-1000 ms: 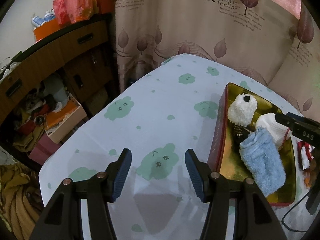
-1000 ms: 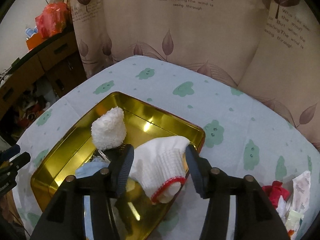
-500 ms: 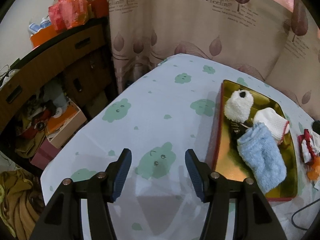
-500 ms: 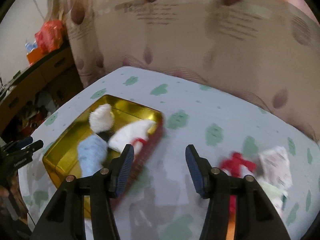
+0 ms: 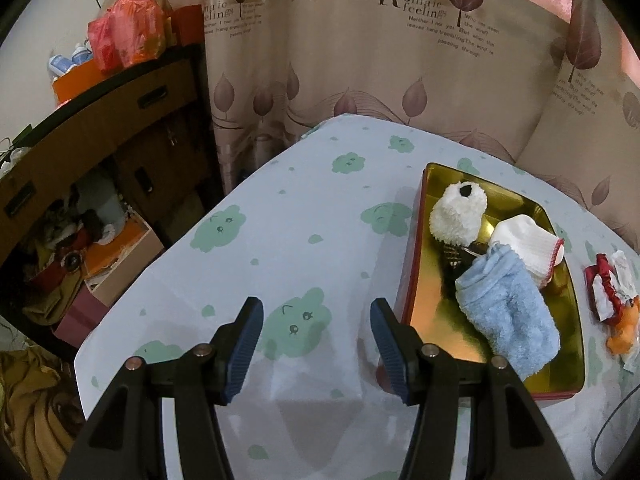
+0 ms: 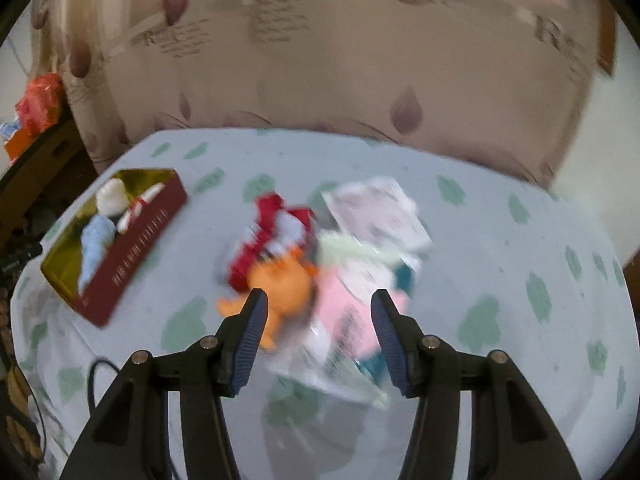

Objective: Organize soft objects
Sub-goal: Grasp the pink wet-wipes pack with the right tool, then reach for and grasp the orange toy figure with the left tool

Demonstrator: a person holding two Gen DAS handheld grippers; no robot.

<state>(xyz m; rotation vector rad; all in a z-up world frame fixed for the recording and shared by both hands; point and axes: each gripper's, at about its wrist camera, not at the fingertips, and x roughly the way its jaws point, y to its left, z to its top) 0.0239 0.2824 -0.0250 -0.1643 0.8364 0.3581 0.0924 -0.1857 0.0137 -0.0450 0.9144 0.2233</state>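
Observation:
A gold tin tray with red sides (image 5: 560,364) lies on the table and holds a fluffy white sock (image 5: 458,216), a white sock with red trim (image 5: 528,242) and a light blue sock (image 5: 506,316). My left gripper (image 5: 316,340) is open and empty, above the cloth left of the tray. My right gripper (image 6: 318,334) is open and empty, above a blurred pile: an orange soft toy (image 6: 286,284), a red and white item (image 6: 272,232), a pink cloth (image 6: 344,304) and white packets (image 6: 378,208). The tray (image 6: 132,248) lies to its left.
The table has a pale cloth with green prints (image 5: 304,240). A curtain (image 5: 400,52) hangs behind it. A wooden cabinet (image 5: 80,140) with clutter and boxes stands at the left. A black cable (image 6: 94,384) lies by the near left edge.
My right gripper has swung right, away from the tray, and is now over the pile of soft items. The left gripper has barely moved.

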